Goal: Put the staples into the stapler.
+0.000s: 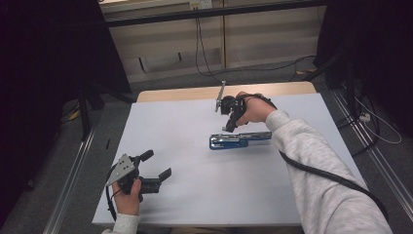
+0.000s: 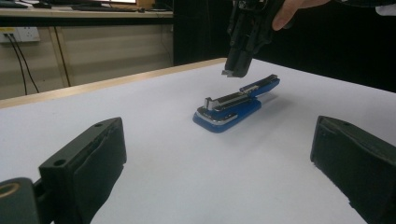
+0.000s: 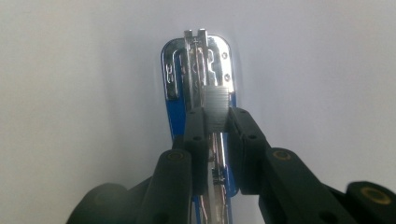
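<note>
Where it lies open, blue stapler (image 1: 238, 140) shows chrome.

A blue stapler (image 1: 239, 139) lay flat on my white table (image 1: 195, 195), a little right of the middle, its long side running left to right across the high view. It was swung open: the blue base sat on the table with its chrome plate up, and the metal staple channel (image 2: 229, 100) ran along its top, with the blue lid folded back at the far end. Above it I held a small silvery strip of staples (image 3: 217, 108), pinched between the jaws of my right gripper (image 3: 216, 122). The strip hung just over the channel, lined up along its length. I could not tell whether it touched the channel.
</note>
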The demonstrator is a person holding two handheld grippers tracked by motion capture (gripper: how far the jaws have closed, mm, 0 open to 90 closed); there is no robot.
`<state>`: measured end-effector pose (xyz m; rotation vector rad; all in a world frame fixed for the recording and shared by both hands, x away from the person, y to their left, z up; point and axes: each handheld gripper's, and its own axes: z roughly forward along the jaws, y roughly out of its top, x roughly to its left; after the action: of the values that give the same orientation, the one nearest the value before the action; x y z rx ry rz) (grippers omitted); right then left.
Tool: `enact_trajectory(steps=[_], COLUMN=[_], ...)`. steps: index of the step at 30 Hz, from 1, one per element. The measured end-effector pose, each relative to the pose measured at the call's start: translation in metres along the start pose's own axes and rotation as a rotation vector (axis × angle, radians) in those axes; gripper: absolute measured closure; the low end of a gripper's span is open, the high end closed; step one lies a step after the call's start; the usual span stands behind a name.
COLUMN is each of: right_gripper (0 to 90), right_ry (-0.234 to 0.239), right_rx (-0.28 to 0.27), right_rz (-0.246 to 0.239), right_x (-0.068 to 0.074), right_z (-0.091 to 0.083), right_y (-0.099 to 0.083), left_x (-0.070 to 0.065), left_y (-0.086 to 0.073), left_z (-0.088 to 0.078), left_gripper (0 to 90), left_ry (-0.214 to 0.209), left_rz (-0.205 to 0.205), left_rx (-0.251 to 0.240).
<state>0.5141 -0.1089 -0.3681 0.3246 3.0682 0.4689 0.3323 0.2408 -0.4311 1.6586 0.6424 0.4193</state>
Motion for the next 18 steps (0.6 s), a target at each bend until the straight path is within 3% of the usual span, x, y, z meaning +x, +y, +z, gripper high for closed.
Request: enact_trajectory(steps=[6, 18], right_gripper=[78.3, 78.4], right_ry=[0.004, 0.004], right_rx=[-0.009, -0.029], right_rz=[0.025, 0.03], right_x=[-0.0002, -0.0009], right_z=[-0.0002, 0.0018], right_y=[-0.0008, 0.0045], left_x=[-0.0006, -0.0008], left_y=[0.0001, 0.0], left_z=[0.0011, 0.0013], left_gripper=[3.4, 3.4], left_ry=[0.001, 0.002], left_rz=[0.009, 0.011], left_rx=[0.008, 0.009])
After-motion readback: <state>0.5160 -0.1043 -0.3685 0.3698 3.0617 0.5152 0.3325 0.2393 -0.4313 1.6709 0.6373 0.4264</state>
